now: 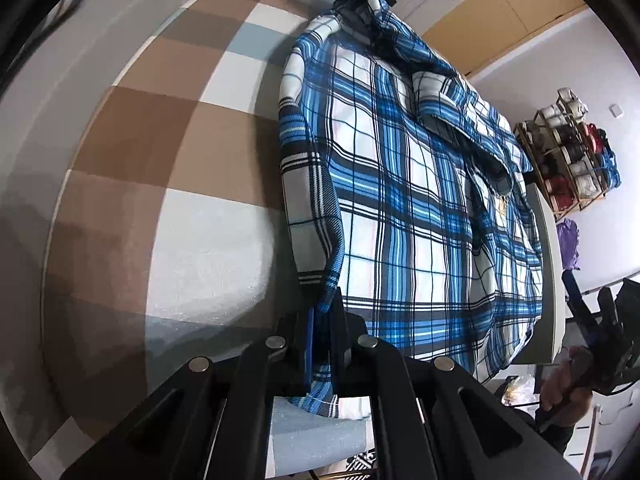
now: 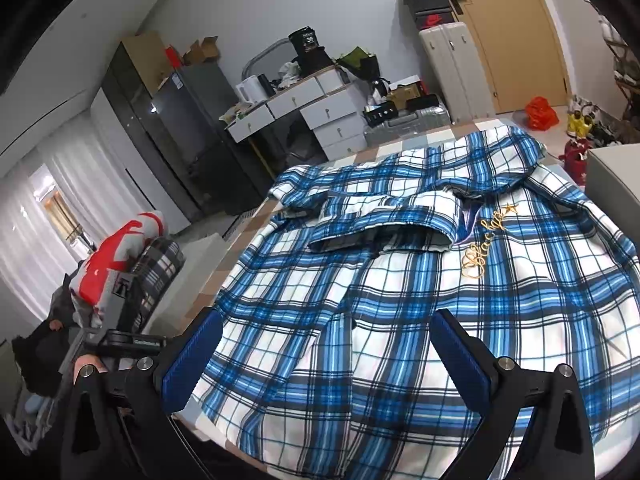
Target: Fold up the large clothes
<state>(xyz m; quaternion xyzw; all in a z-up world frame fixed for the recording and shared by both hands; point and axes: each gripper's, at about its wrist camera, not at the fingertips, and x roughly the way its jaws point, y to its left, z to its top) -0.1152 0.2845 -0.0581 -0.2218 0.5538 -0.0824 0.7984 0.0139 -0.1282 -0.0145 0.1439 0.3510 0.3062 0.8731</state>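
A large blue, white and black plaid shirt (image 1: pixel 404 184) lies spread on a bed with a brown, grey and white checked cover (image 1: pixel 168 184). My left gripper (image 1: pixel 323 320) is shut on the shirt's lower hem corner, with plaid cloth pinched between its blue pads. In the right wrist view the same shirt (image 2: pixel 420 280) lies flat with one sleeve folded across the chest beside gold lettering (image 2: pixel 486 246). My right gripper (image 2: pixel 328 334) hovers open over the near hem, fingers wide apart, nothing between them. The right gripper and a hand (image 1: pixel 568 376) show at the left view's right edge.
A grey bedside surface (image 2: pixel 616 176) stands at the right of the bed. Beyond the bed are a white desk with drawers (image 2: pixel 308 112), a dark cabinet (image 2: pixel 172 136), suitcases and a wooden door (image 2: pixel 516 32). A shoe rack (image 1: pixel 568 152) stands by the wall.
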